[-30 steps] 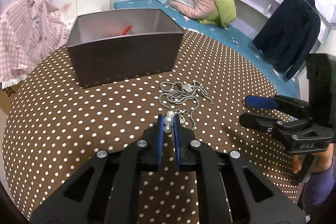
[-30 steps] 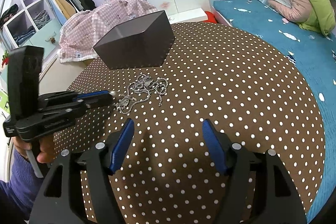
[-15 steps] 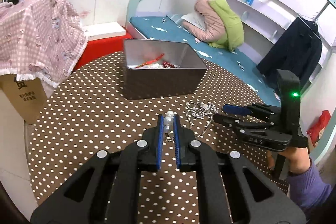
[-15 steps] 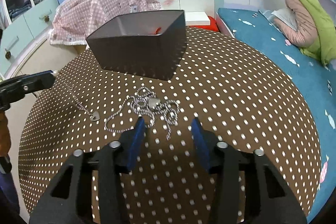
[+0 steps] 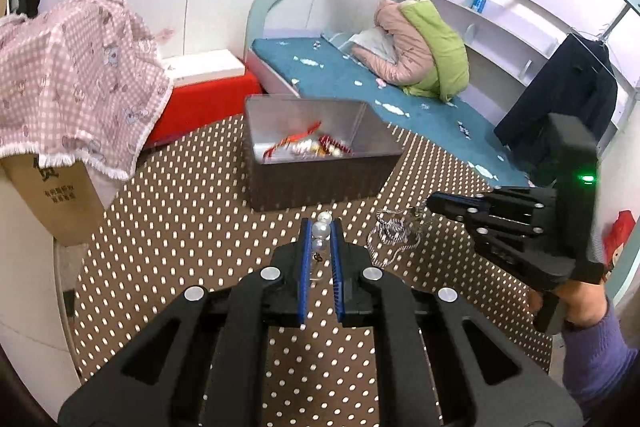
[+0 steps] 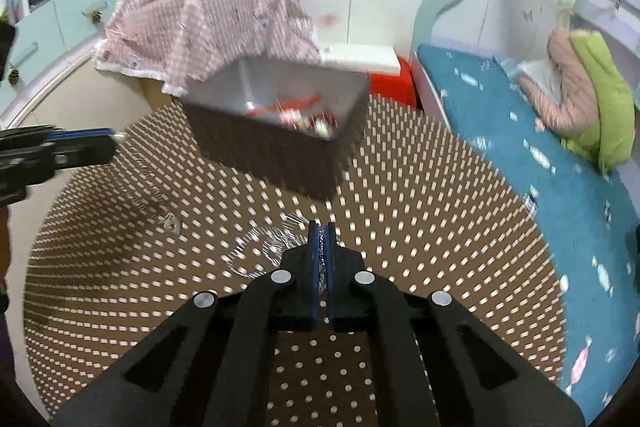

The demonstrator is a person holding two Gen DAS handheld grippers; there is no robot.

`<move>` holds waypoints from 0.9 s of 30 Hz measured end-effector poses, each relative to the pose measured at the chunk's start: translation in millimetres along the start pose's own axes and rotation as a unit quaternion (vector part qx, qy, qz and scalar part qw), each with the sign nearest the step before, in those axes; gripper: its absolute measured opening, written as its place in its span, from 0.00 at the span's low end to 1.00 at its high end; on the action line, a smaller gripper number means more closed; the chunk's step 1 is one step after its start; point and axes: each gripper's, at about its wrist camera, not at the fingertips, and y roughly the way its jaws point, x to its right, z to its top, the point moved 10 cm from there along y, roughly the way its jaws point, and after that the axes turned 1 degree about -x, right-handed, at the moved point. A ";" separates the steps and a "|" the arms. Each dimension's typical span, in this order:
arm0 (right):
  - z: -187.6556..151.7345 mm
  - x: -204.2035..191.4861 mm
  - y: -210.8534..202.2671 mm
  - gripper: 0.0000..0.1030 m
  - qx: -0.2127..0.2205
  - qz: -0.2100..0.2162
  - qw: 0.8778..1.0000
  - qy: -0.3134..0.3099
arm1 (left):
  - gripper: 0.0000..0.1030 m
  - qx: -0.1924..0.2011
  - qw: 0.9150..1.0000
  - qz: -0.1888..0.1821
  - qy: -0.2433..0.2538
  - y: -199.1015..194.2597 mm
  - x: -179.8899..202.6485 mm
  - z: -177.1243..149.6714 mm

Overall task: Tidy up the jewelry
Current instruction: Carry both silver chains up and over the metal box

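Note:
My left gripper [image 5: 320,227] is shut on a pearl necklace [image 5: 321,227], held above the dotted table; its thin chain and heart pendant [image 6: 173,225] hang down in the right wrist view. My right gripper [image 6: 321,231] is shut on a silver chain necklace [image 6: 264,247], which trails onto the table; it also shows in the left wrist view [image 5: 394,233] at the right gripper's [image 5: 430,205] tip. The grey jewelry box [image 5: 316,155] stands open behind, with red and beaded pieces inside; in the right wrist view the box [image 6: 276,143] is blurred.
The round brown polka-dot table [image 5: 180,227] ends at left by a cardboard box [image 5: 52,191] under a pink checked cloth [image 5: 72,79]. A red stool [image 5: 200,99] and a blue bed [image 5: 360,83] lie beyond.
My right gripper has shut on the silver chain and begun lifting it. My left gripper has risen further with the pearl necklace; the box's inside now shows more.

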 end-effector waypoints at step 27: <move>185.4 -9.8 -142.9 0.02 0.165 -0.001 0.985 -0.044 | 0.09 0.042 0.998 -0.024 0.029 -42.2 33.2 158.8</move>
